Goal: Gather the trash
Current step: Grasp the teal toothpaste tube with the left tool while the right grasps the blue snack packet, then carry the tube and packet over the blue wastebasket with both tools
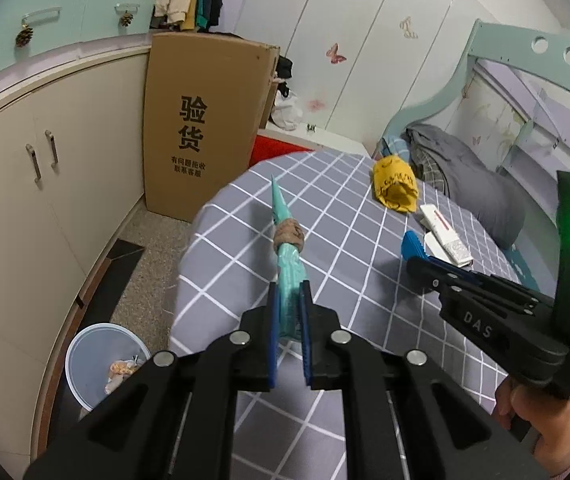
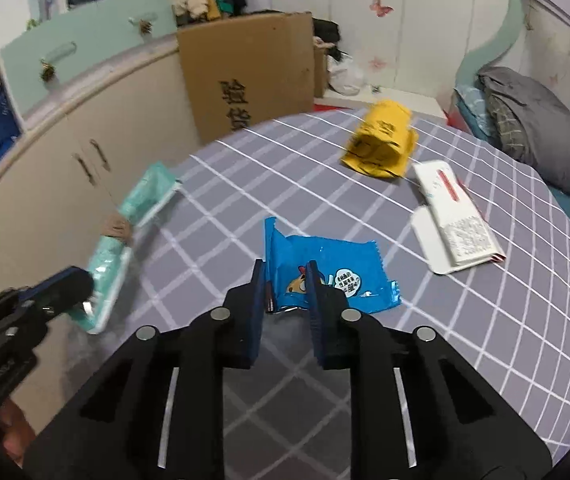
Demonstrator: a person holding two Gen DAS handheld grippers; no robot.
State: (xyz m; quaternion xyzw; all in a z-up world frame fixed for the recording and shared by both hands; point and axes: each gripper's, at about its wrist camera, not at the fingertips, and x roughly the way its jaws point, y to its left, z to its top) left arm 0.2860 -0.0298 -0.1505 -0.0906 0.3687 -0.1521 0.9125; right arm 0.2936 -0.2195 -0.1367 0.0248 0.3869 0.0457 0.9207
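Pickup step. Left hand-held gripper [image 1: 289, 320] clamps teal wrapper [image 1: 287, 264]; right hand-held gripper [image 2: 285, 280] pinches blue wrapper [image 2: 325, 276] just above desk [image 2: 485, 320]. Next, likely: carry both to bin [image 1: 93, 360] on floor.

The right gripper [image 2: 285, 276] has its blue fingers [image 2: 255, 300] pinched on a blue snack wrapper [image 2: 325, 264] over the grey checked tabletop [image 2: 485, 320]. At the left edge the left gripper [image 2: 81, 292] grips a teal packet [image 2: 133, 224], blurred, past the tabletop's rim. Farther back lie a yellow wrapper [image 2: 381, 144] and a white folded carton [image 2: 453, 220], apart from each other, with a cardboard box [image 2: 253, 72] standing behind the tabletop.
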